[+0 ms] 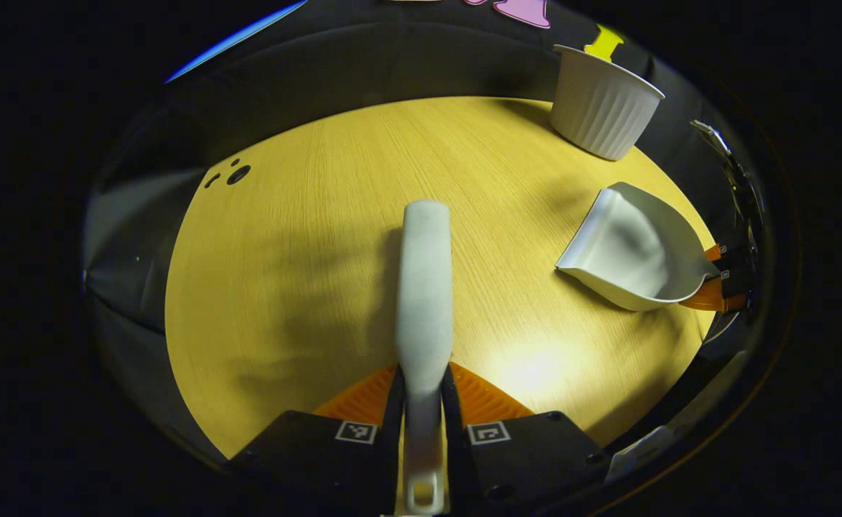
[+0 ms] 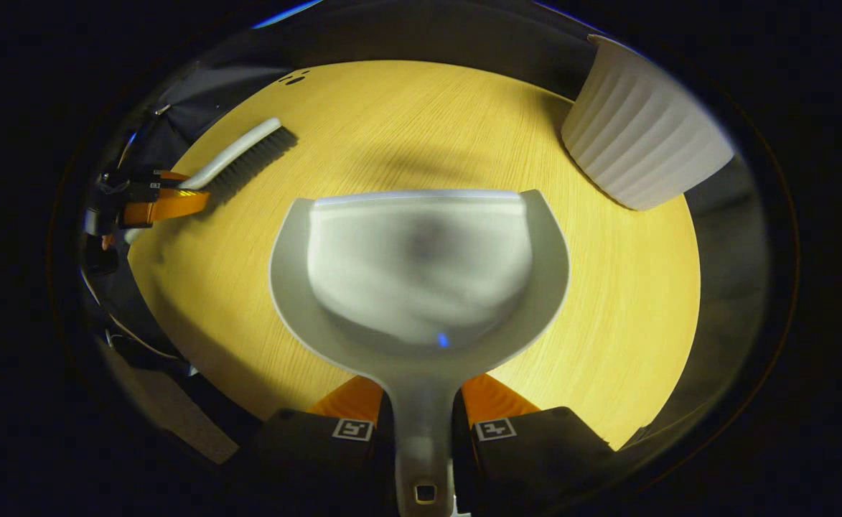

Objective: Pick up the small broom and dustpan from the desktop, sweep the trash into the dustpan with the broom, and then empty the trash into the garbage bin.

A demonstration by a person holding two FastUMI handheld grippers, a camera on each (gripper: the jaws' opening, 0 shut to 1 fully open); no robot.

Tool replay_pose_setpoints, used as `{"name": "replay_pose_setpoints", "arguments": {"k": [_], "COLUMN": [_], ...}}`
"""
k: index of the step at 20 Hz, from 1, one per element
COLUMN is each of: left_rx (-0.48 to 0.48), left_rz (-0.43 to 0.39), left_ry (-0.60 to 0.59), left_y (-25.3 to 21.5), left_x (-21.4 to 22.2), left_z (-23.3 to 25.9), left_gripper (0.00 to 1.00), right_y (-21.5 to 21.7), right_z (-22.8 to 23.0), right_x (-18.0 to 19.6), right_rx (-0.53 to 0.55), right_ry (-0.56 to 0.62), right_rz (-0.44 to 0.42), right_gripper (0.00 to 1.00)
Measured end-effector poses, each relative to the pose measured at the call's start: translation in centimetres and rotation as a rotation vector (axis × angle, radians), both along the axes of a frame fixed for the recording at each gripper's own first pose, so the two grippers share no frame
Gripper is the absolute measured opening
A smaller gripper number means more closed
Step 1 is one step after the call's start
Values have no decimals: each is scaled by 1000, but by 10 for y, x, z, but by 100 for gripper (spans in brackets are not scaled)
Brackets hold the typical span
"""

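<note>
Left gripper view: left gripper (image 1: 422, 391), orange ribbed fingers pinching one smooth white broom (image 1: 424, 287) handle over the wood-grain desk (image 1: 306, 251). One glossy scoop-shaped dustpan (image 1: 632, 251) right of the broom; one ribbed white bin (image 1: 602, 100) beyond it.

Right gripper view: right gripper (image 2: 421, 402) clamped on the dustpan (image 2: 421, 266) handle. Bin (image 2: 643, 136) upper right of the dustpan, dark-bristled broom (image 2: 245, 158) upper left.
</note>
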State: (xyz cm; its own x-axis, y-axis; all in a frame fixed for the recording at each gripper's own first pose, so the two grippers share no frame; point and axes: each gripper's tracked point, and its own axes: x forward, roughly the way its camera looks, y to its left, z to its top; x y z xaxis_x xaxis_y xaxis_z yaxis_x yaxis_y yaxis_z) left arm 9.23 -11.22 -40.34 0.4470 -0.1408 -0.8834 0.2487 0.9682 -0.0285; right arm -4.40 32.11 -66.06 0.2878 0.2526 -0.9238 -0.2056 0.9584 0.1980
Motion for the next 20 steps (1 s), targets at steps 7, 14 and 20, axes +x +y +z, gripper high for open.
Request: {"name": "replay_pose_setpoints", "arguments": {"k": [7, 14, 20], "left_rx": [37, 51, 2], "left_rz": [1, 2, 20], "left_ry": [-18, -72, -175], "left_y": [-2, 3, 10], "left_x": [-4, -13, -18], "left_z": [9, 26, 78], "left_gripper": [36, 37, 41], "right_y": [1, 0, -6], "right_z": [-2, 21, 100], "right_x": [-5, -10, -2], "right_rx": [17, 69, 160], "right_ry": [5, 1, -147], "right_rz": [14, -57, -167], "right_gripper": [39, 41, 38]}}
